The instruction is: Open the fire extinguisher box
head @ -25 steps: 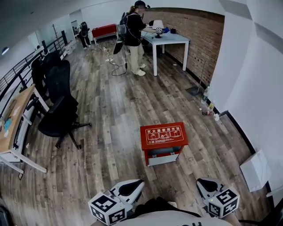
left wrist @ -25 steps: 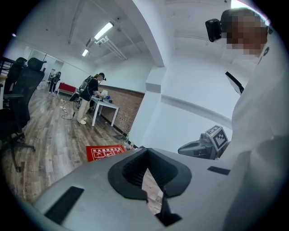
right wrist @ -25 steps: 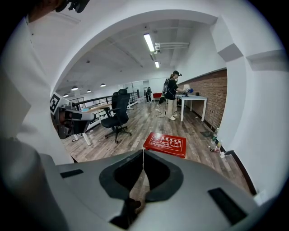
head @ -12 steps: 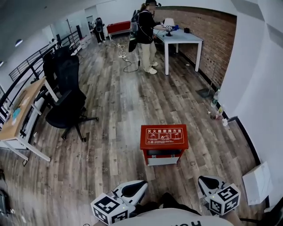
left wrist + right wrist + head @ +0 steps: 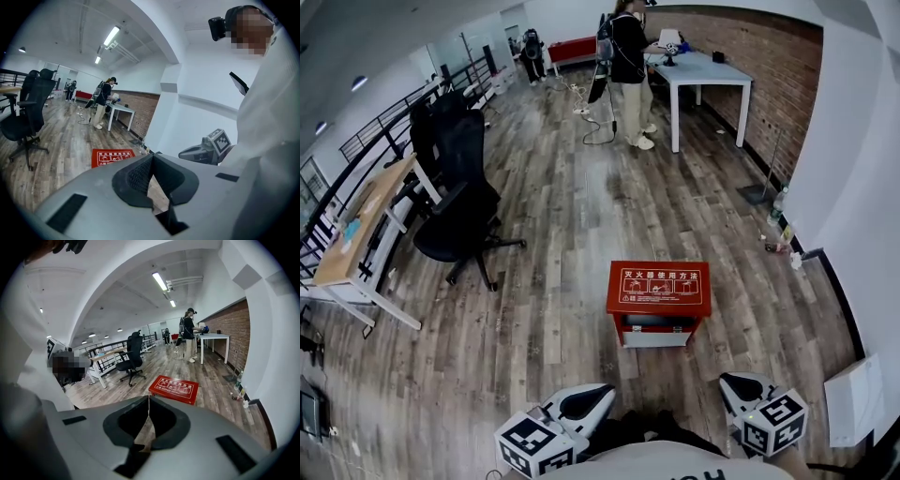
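Observation:
The red fire extinguisher box point(image 5: 658, 289) stands on the wooden floor ahead of me, its printed lid down and a grey front panel below it. It also shows in the left gripper view point(image 5: 112, 157) and the right gripper view point(image 5: 174, 389). My left gripper point(image 5: 581, 401) hangs low at the bottom of the head view, well short of the box, and its jaws point(image 5: 151, 157) meet at the tips with nothing between them. My right gripper point(image 5: 741, 386) hangs level with it on the right. It is shut point(image 5: 149, 399) and empty.
A black office chair point(image 5: 459, 220) and a wooden desk point(image 5: 366, 220) stand at the left. A person point(image 5: 630, 66) stands at a white table point(image 5: 703, 75) by the brick wall. Bottles point(image 5: 778, 220) sit along the right wall, and a white panel point(image 5: 858, 398) leans there.
The head view has swung, so the box and the chair now sit a little further right in the picture. Both grippers stay low at the bottom edge, still shut.

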Action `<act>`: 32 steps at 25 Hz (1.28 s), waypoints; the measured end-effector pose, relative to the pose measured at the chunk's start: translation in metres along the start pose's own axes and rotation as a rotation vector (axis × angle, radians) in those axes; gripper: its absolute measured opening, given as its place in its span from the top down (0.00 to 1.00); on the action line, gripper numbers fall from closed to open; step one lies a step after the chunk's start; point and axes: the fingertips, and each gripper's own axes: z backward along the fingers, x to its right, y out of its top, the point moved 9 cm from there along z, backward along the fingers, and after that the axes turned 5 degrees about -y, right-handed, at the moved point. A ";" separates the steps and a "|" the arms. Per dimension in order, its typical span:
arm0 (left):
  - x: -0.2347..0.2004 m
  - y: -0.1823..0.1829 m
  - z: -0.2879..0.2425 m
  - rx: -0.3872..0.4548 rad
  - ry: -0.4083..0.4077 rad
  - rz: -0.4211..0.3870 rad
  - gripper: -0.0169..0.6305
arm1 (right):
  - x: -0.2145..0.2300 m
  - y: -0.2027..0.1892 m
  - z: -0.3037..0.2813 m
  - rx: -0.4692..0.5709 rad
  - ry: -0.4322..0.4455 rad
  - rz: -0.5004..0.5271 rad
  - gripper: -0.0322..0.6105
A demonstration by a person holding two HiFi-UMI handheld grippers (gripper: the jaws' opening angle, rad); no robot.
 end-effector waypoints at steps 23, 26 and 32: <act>-0.099 0.025 -0.061 -0.116 -0.143 0.083 0.96 | -0.004 0.027 -0.098 -0.185 -0.012 -0.049 0.93; -0.113 0.030 -0.067 -0.143 -0.145 0.107 0.96 | -0.009 0.035 -0.114 -0.204 -0.037 -0.006 0.93; -0.145 0.037 -0.075 -0.173 -0.183 0.138 0.96 | 0.001 0.046 -0.145 -0.238 -0.078 -0.052 0.93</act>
